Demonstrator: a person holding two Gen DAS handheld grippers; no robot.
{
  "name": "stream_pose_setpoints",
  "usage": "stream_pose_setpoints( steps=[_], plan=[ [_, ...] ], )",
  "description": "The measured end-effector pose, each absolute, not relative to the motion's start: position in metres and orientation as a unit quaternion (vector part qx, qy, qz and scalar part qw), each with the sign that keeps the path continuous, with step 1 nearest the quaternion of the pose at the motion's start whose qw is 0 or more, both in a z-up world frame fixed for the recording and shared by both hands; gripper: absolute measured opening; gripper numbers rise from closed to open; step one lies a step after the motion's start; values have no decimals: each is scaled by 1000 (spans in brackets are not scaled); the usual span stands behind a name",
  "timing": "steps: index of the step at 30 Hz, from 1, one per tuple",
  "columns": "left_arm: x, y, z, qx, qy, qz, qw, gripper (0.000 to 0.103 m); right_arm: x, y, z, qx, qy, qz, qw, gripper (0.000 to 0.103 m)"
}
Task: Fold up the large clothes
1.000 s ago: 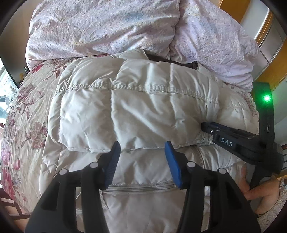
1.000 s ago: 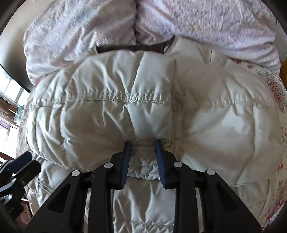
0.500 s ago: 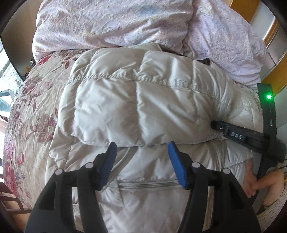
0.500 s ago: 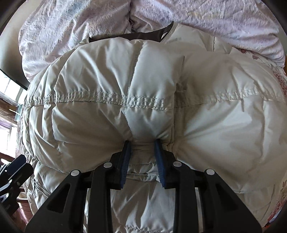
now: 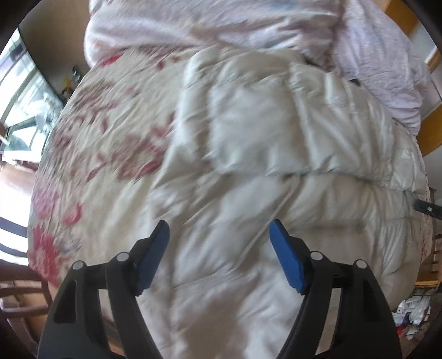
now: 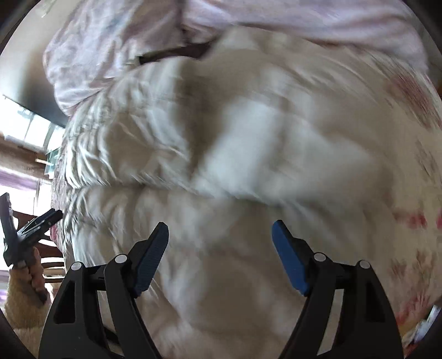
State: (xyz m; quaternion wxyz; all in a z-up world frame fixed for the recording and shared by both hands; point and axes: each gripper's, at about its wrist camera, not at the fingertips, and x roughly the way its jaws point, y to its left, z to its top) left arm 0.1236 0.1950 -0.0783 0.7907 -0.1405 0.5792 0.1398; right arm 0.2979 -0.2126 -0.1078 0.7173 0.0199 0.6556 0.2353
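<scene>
A cream quilted puffer jacket (image 5: pixel 276 154) lies on the floral bedspread with its upper part folded down over the lower part; it also fills the right wrist view (image 6: pixel 234 165). My left gripper (image 5: pixel 219 240) is open and empty, above the jacket's lower left part. My right gripper (image 6: pixel 220 239) is open and empty, above the jacket's lower middle. The left gripper shows at the left edge of the right wrist view (image 6: pixel 41 221). Both views are motion-blurred.
The floral bedspread (image 5: pixel 96 165) stretches to the left of the jacket. A crumpled pale pink duvet (image 5: pixel 248 24) is piled at the head of the bed. A window (image 5: pixel 19 96) is at far left, and a wooden chair (image 5: pixel 16 290) stands by the bed's edge.
My right gripper has let go of the folded jacket edge and opened wide. Both grippers have pulled back from the jacket; the left one has swung left.
</scene>
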Motion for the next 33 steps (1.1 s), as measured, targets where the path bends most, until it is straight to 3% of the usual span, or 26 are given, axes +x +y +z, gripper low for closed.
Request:
stream_pose_setpoints(
  steps=[13,33],
  plan=[
    [65,258,-93,-174,648,162,724,79,254,-390,-138,124,747,125,642,85],
    [18,244,-134,-218,683,125,685,80,226,-396,-195,216,790,211,534,86]
  ],
)
